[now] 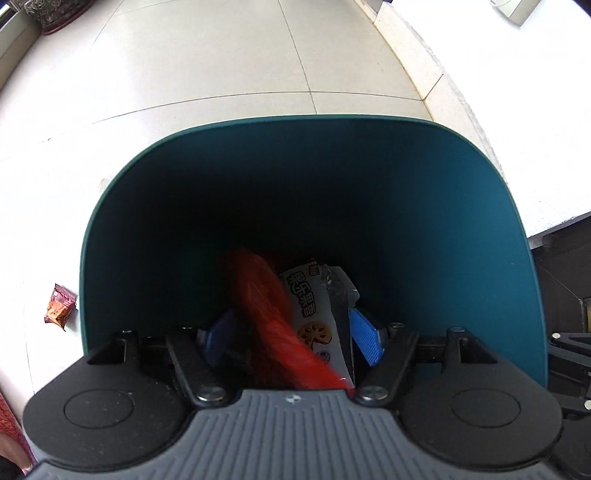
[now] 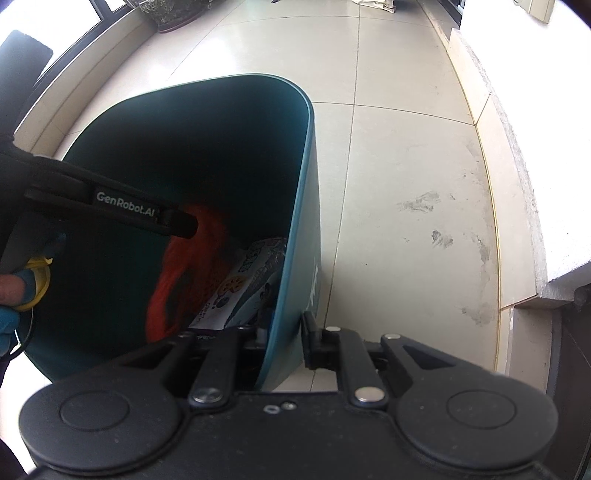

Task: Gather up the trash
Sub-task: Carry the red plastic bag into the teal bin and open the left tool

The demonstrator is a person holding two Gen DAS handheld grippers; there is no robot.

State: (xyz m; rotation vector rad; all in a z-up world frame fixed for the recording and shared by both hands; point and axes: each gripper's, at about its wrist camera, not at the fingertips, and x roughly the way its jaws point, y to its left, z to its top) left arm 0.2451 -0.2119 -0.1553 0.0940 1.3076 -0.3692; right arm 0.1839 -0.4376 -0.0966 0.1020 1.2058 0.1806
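A: Container first. What is it?

B: Teal trash bin (image 1: 424, 192), tilted so both wrist cameras look into its open mouth. It sits on a pale tiled floor (image 1: 221, 74).

A: Contents?

B: Two items show. A red mesh bag (image 1: 269, 317), blurred, and a white snack wrapper (image 1: 314, 314) with a lotus-root picture, lying against the bag's right side. The bin's far end is too dark to read.

A: Left gripper?

B: Left gripper (image 1: 291, 332) is reaching inside the bin mouth, blue finger pads (image 1: 364, 339) spread apart on either side of the bag and wrapper. Jaws are apart; whether the pads still touch either item is unclear.

A: Right gripper?

B: Right gripper (image 2: 284, 332) is clamped on the bin's right wall at the rim, one finger inside and one outside, pinching the wall (image 2: 303, 221).

A: Anything loose outside?

B: One small red-brown snack packet (image 1: 59, 304) on the floor, just beside the bin's left outer wall. A potted plant in a dark saucer (image 2: 173, 14) stands far back by the window.
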